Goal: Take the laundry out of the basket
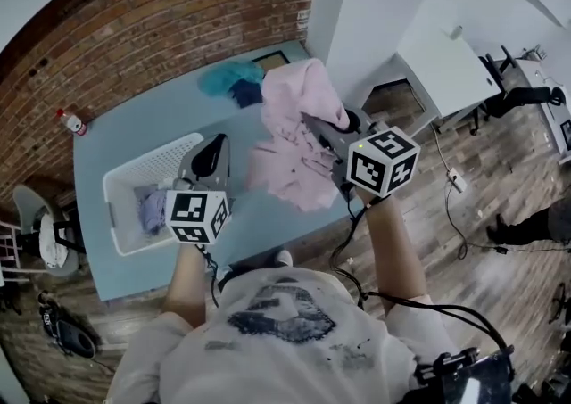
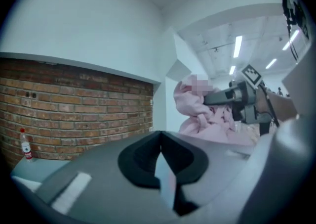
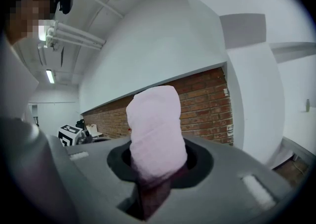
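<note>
A white laundry basket [image 1: 116, 181] stands at the left of the blue-grey table [image 1: 116, 148], with lavender laundry [image 1: 153, 211] inside. My right gripper [image 1: 310, 119] is shut on a pink garment [image 1: 294, 139], which hangs over the middle of the table. In the right gripper view the pink cloth [image 3: 154, 134] sticks up from between the jaws of my right gripper [image 3: 155, 171]. Just right of the basket, my left gripper [image 1: 214, 151] hovers shut, and I see nothing held in it. The left gripper view shows my left gripper [image 2: 159, 151] with its tips together and the pink garment [image 2: 197, 112] hanging beyond.
Teal and blue clothes [image 1: 230, 81] lie at the table's far edge. A small bottle [image 1: 71, 121] stands at the far left corner by the brick wall [image 1: 134, 28]. A white desk [image 1: 446, 63] is to the right, and a chair [image 1: 40, 233] sits left of the table.
</note>
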Demonstrator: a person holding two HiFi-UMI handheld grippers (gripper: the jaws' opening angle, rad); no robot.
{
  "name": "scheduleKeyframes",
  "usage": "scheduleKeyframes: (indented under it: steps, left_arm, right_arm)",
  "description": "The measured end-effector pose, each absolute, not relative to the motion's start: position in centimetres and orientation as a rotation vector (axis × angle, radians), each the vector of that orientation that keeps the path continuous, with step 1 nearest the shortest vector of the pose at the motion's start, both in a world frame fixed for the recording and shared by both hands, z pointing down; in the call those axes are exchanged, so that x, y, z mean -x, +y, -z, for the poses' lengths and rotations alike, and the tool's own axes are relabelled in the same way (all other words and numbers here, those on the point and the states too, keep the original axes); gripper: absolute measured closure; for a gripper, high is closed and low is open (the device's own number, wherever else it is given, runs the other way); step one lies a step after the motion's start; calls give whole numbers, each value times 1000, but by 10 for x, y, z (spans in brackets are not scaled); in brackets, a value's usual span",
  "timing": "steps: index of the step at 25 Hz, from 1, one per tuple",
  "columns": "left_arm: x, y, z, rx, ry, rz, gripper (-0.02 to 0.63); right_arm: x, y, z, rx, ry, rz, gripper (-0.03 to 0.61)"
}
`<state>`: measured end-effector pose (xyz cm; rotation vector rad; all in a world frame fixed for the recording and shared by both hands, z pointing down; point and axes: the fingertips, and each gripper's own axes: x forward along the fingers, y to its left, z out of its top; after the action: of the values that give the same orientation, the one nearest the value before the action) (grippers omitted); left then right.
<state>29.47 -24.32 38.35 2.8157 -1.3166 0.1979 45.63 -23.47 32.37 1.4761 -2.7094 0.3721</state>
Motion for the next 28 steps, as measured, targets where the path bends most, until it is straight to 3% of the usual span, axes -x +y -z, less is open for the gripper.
scheduleKeyframes:
  steps: [12, 28]
  left_arm:
    - [-339, -253, -438, -2743, -1246, -224, 623]
    - [-346, -269, -478, -2676, -1245, -324, 623]
  right_arm:
    - [-489, -258, -452, -1519, -2581, -512, 477]
    - [-475, -288, -571, -1441, -2545, -872, 474]
